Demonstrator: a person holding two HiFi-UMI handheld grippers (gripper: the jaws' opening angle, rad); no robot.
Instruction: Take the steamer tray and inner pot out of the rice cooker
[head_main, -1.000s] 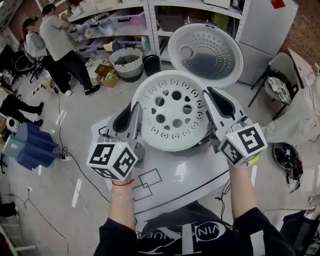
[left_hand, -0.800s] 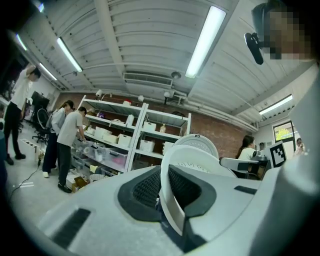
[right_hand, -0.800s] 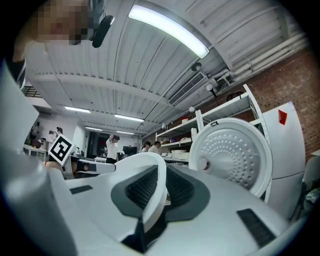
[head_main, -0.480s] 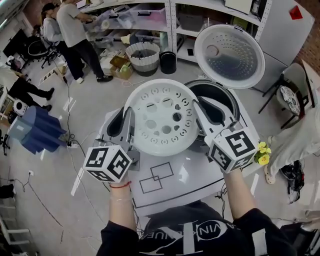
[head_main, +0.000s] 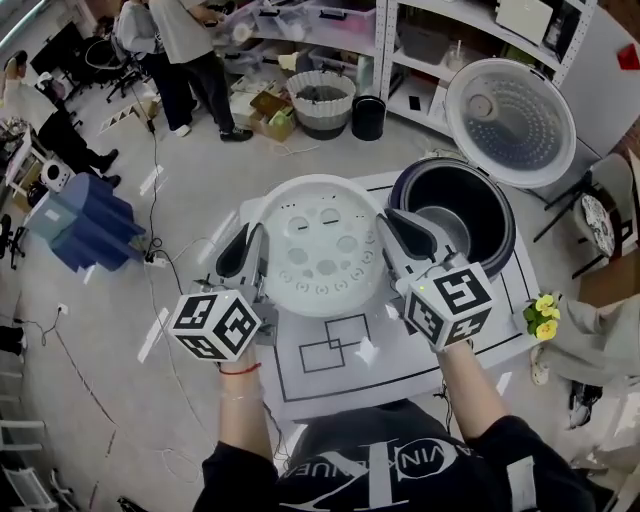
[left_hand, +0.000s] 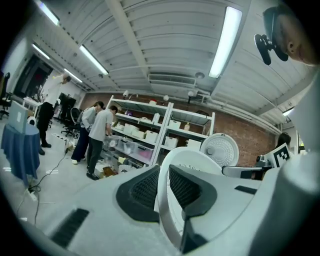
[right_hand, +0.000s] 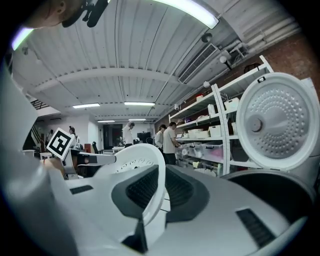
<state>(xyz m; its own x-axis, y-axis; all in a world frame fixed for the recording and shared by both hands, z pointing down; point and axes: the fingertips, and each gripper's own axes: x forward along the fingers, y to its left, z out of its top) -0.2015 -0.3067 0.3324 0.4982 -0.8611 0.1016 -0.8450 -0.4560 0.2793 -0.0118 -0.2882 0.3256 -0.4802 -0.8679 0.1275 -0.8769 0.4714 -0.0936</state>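
The white perforated steamer tray hangs level between my two grippers, over the table to the left of the open rice cooker. My left gripper is shut on the tray's left rim. My right gripper grips the right rim, its jaws closing a little more on it. The dark inner pot sits in the cooker body, just right of the right gripper. The cooker's lid stands open behind it.
A white mat with black squares covers the table below the tray. Yellow flowers lie at its right edge. Shelves, a basket, a blue covered object and people stand beyond on the floor.
Both grippers have carried the steamer tray left and down, off the rice cooker, so the inner pot now shows uncovered at the right.
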